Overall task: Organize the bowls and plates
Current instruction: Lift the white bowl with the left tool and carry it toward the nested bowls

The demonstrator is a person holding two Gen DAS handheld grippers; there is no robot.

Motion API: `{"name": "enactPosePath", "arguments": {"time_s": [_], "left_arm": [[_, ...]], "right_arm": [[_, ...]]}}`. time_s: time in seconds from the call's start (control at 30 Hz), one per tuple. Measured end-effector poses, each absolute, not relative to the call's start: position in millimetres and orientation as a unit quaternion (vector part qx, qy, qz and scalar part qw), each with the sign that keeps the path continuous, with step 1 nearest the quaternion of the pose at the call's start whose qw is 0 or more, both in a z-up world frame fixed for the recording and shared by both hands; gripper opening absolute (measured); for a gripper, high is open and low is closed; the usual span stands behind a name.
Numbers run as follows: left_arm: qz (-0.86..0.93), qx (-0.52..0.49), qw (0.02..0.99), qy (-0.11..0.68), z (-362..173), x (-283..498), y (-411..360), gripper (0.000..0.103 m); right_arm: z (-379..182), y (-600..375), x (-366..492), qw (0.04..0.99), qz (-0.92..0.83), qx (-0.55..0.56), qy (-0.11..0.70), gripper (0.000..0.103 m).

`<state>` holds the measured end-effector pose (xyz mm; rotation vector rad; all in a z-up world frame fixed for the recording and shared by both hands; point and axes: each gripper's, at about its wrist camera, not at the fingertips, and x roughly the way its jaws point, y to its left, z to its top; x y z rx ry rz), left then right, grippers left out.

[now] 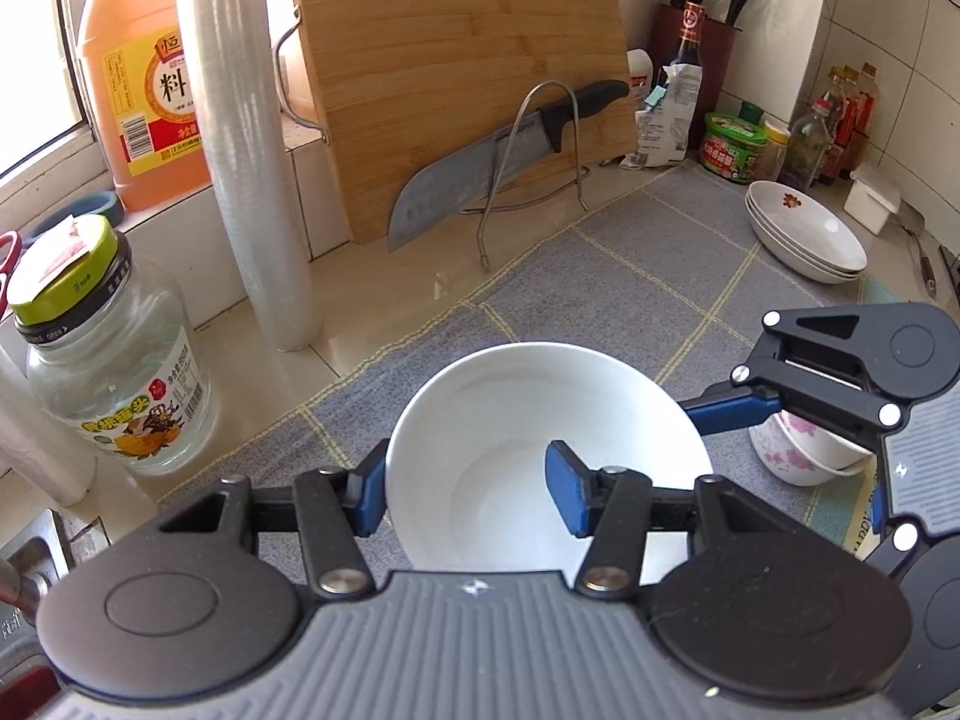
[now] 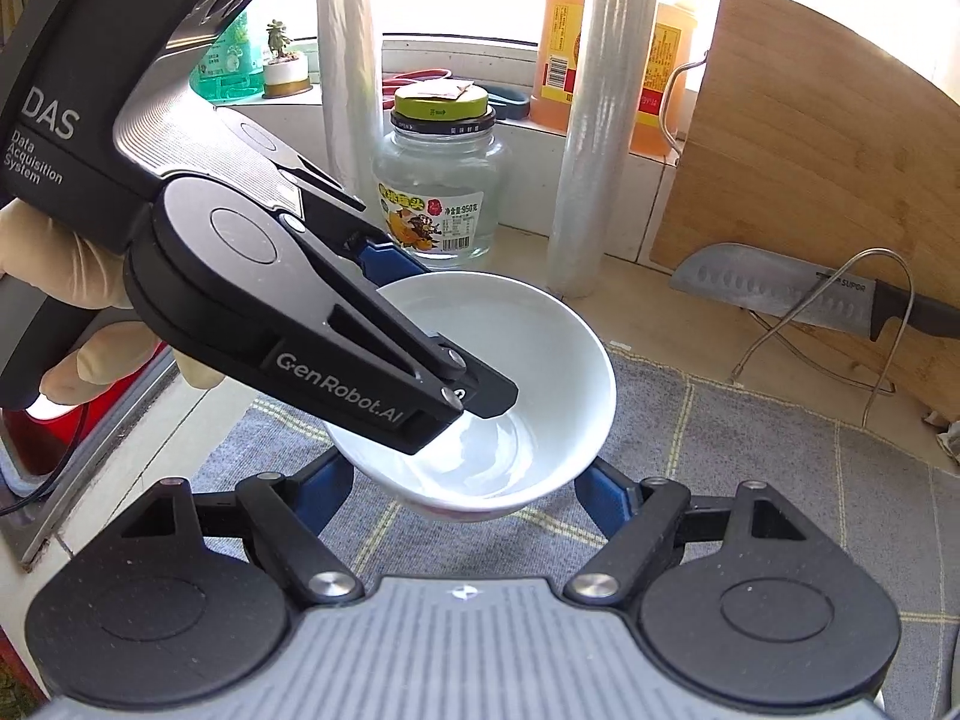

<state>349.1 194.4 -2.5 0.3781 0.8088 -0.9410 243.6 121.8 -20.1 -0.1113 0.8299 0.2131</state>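
A gloved hand [image 2: 78,276] at the far left of the right wrist view grips the handle of the left gripper [image 1: 471,489], which slants down and right into the white bowl [image 1: 540,456]. Its jaws are pinched on the bowl's left wall, one blue pad outside the rim, the other inside, so the bowl is held tilted above the grey checked mat [image 1: 630,276]. The right gripper [image 2: 465,495] comes from the near side, and its two blue pads clamp the same bowl low on its outer wall, left and right. The bowl's foot is hidden behind that gripper's body, so whether it clears the mat cannot be told. In the left wrist view a floral bowl [image 1: 798,450] on the right is half covered by the right gripper's linkage. Far right, stacked white plates [image 1: 804,228] lie on the mat, apart from the held bowl, with bare mat between. On the left a glass jar [image 1: 114,372] and a roll of cling film [image 1: 252,180] stand close to the mat's edge; behind, a cleaver [image 1: 480,174] leans on a bamboo cutting board [image 1: 456,60].
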Motion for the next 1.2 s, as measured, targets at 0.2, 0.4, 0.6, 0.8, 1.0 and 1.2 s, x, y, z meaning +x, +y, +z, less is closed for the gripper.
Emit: {"name": "enactPosePath", "arguments": {"time_s": [0.2,0.4,0.6,0.8,1.0,1.2], "left_arm": [[-0.44,0.183,0.795,0.374,6.6,327.1,176.4,0.053],[-0.453,0.192,0.79,0.366,15.2,306.1,152.2,0.053],[-0.474,0.202,0.78,0.356,22.0,289.2,124.4,0.053],[-0.496,0.212,0.768,0.345,26.1,276.3,97.1,0.053],[-0.524,0.222,0.75,0.338,26.2,264.4,68.4,0.053],[-0.548,0.231,0.73,0.336,21.5,253.7,42.2,0.053]], "right_arm": [[-9.2,104.1,219.2,0.912,0.1,-0.048,0.395,0.084],[0.1,83.1,195.9,0.917,0.084,-0.039,0.388,0.084],[6.8,57.7,171.3,0.921,0.061,-0.031,0.384,0.084],[11.0,36.9,156.2,0.924,0.031,-0.021,0.38,0.084],[12.8,15.6,141.3,0.925,-0.003,-0.012,0.379,0.084],[9.9,-1.8,125.4,0.922,-0.035,-0.001,0.387,0.084]]}}
